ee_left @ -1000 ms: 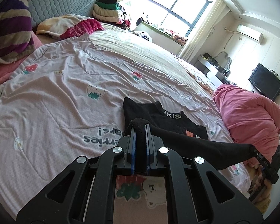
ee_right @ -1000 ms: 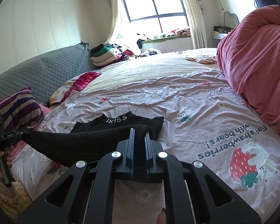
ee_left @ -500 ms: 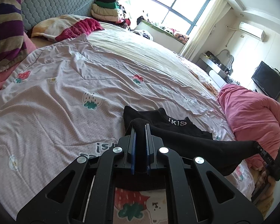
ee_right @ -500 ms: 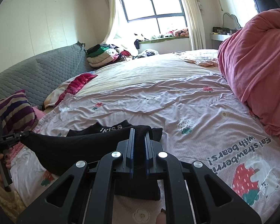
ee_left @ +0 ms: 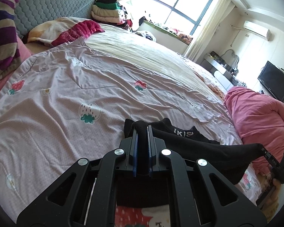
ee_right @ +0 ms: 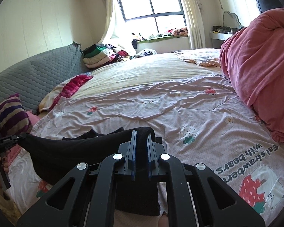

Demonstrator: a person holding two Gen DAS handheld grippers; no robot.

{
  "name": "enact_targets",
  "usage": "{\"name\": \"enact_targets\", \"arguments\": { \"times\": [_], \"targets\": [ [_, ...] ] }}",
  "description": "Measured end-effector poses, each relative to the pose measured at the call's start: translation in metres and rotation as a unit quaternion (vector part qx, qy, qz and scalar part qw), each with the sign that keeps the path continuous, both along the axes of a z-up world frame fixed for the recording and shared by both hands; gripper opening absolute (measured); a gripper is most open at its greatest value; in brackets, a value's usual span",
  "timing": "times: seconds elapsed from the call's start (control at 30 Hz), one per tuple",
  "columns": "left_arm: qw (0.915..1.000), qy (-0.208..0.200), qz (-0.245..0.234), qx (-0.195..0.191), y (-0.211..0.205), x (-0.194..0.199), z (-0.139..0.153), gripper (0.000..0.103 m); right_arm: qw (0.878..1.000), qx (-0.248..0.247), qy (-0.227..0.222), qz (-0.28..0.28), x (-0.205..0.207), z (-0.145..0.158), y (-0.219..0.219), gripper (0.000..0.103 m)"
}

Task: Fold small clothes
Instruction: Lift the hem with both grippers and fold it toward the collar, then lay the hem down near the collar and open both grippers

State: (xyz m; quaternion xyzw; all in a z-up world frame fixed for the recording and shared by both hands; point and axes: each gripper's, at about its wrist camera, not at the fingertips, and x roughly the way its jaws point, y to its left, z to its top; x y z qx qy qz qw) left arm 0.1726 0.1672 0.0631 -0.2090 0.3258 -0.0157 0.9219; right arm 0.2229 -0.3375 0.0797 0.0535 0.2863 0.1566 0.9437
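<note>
The left gripper [ee_left: 142,132] and right gripper [ee_right: 141,138] each have their jaws closed on opposite corners of the black fabric garment [ee_left: 208,149], stretched, seemingly just above the pink strawberry-print bedsheet [ee_left: 66,98].

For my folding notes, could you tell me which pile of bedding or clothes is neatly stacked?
The folded clothes stack beside the grey headboard; the pink duvet near the television is a loose heap.
</note>
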Motion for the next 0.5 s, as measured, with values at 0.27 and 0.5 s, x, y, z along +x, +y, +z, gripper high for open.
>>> {"name": "enact_targets", "arguments": {
  "times": [0.27, 0.5],
  "targets": [
    [0.9998, 0.015, 0.005, 0.009, -0.001, 0.028, -0.019, 0.003, 1.0, -0.024, 0.018, -0.008, 0.027, -0.022, 0.007, 0.008],
    [0.9991, 0.035, 0.008, 0.021, -0.001, 0.043, -0.048, 0.003, 0.998, -0.039, 0.044, -0.012, 0.043, -0.056, 0.011, 0.008]
  ]
}}
